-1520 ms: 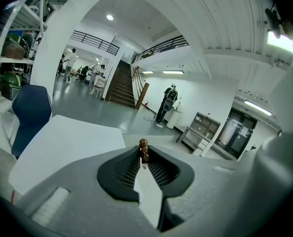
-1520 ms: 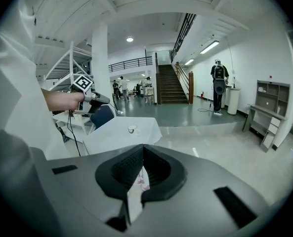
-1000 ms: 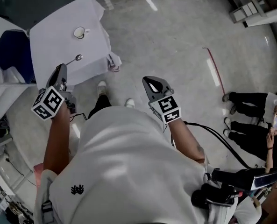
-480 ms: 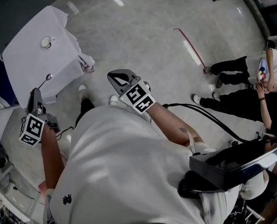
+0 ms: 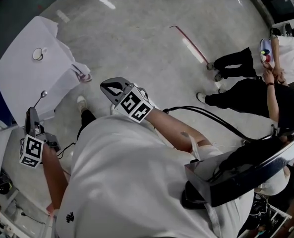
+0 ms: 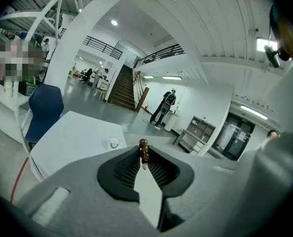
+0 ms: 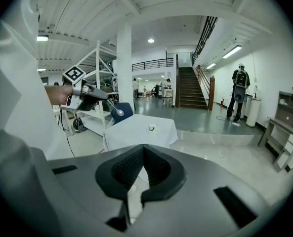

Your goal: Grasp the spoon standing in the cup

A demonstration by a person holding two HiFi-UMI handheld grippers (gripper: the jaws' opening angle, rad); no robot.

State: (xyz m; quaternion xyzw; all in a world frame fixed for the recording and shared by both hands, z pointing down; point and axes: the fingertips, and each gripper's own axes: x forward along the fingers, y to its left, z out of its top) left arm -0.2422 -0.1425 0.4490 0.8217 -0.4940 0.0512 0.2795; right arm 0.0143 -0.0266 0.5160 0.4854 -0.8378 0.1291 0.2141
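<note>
The spoon (image 5: 40, 99) is no longer in the cup. It sits in my left gripper (image 5: 32, 114), whose jaws are clamped on its handle, with the bowl sticking out ahead of the tips and slanting upward. In the left gripper view it shows only as a small brownish shape, seen end-on and pinched between the two ribbed pads. The right gripper view shows it from the side: a thin metal handle running out of the grip and the rounded bowl at the free end.

The spoon is held in the air off the near side of the table (image 5: 18, 78), well apart from the cup (image 5: 37, 54). That cup stands alone on the white cloth, toward the far edge as I look down on it, and I see nothing standing in it.

My right gripper (image 5: 109, 87) is out in front of my body over the bare floor. Its jaws are together and there is nothing between them. A blue chair (image 6: 42, 110) stands just beside the table, and a few people (image 5: 246, 78) are off to the right, well away.

I judge the grasp done, with the spoon lifted clear of the cup. All that seems left is to keep the clamp steady so the thin handle doesn't slip.
</note>
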